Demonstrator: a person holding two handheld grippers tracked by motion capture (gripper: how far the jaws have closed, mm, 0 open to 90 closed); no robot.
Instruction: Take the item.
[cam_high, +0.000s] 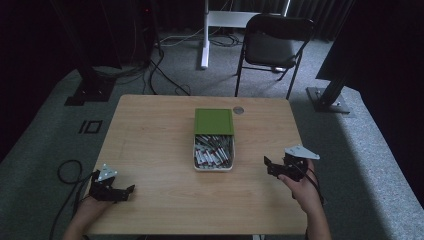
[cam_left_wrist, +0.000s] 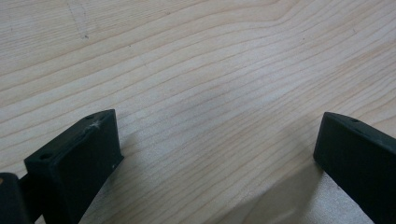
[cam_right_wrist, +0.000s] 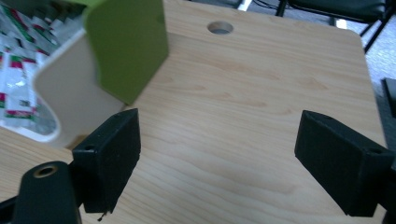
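A white box (cam_high: 213, 168) with a green lid (cam_high: 214, 121) slid partly back sits in the middle of the wooden table (cam_high: 150, 145). Several small red-and-white packets (cam_high: 213, 150) fill it. My left gripper (cam_high: 131, 189) rests near the table's front left corner, open, with bare wood between its jaws. My right gripper (cam_high: 267, 165) is held at the right, a short way from the box, open and pointing toward it. In the right gripper view the box wall (cam_right_wrist: 70, 93) and green lid (cam_right_wrist: 128, 44) lie at the upper left, beyond the open jaws.
A round cable hole (cam_high: 238, 110) lies in the table just right of the lid. A black folding chair (cam_high: 272, 47) and a white stand (cam_high: 205, 35) are on the carpet behind the table. A cable loop (cam_high: 67, 172) trails off the table's left.
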